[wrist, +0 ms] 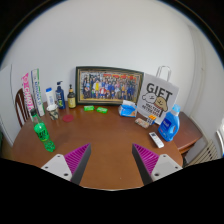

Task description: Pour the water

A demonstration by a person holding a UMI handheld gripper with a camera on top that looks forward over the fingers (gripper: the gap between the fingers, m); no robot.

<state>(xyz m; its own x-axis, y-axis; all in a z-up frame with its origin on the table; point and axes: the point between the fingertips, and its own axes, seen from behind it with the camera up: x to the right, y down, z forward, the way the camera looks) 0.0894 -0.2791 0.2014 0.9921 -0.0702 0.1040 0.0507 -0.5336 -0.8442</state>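
Observation:
My gripper is open and empty, with its magenta pads spread wide over the bare front of a brown wooden table. A green bottle stands upright on the table beyond and left of the left finger. A blue bottle stands beyond the right finger, near the table's right side. Nothing lies between the fingers.
Along the back wall stand a framed group photo, a white "GIFT" bag, a small spray bottle, dark small bottles and a leaning sign. Small green items and a small blue cup lie ahead of the photo.

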